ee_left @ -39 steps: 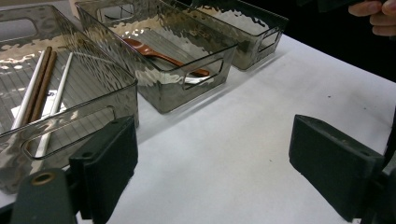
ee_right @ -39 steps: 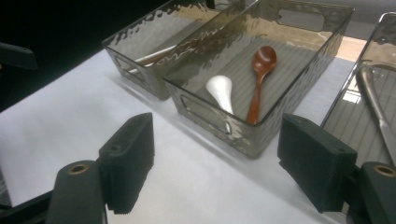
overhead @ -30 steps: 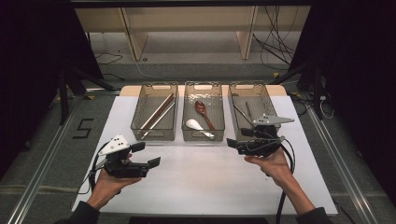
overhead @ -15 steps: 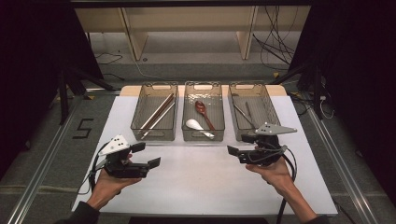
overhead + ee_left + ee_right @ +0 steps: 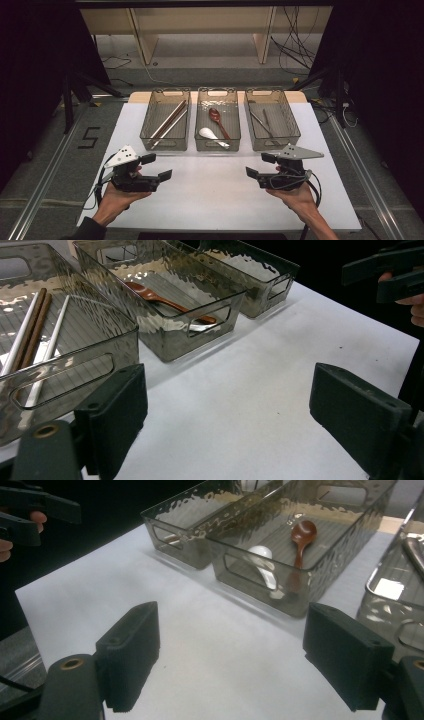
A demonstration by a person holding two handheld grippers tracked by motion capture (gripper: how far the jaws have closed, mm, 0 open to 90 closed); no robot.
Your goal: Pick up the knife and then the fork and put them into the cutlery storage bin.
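Note:
My left gripper [image 5: 156,167] hovers open over the white table [image 5: 210,200], in front of the left clear bin [image 5: 165,145], which holds chopsticks [image 5: 169,122]. My right gripper [image 5: 260,166] is open too, in front of the right bin [image 5: 274,146], where metal utensils [image 5: 265,125] lie. Both point inward toward each other. A brown spoon [image 5: 216,117] and a white spoon [image 5: 207,134] lie in the middle bin [image 5: 218,148]. In the left gripper view, bare table shows between the wide-apart jaws of the left gripper [image 5: 235,425]. The right gripper [image 5: 237,655] likewise has nothing between its jaws.
The three bins stand side by side along the table's far edge. A wooden shelf frame [image 5: 145,35] and loose cables [image 5: 295,50] are on the floor beyond. Metal rails [image 5: 40,185] run along both sides of the table.
My right gripper has drawn back from the right bin toward the table's near edge. The left gripper has hardly moved. Both stay open.

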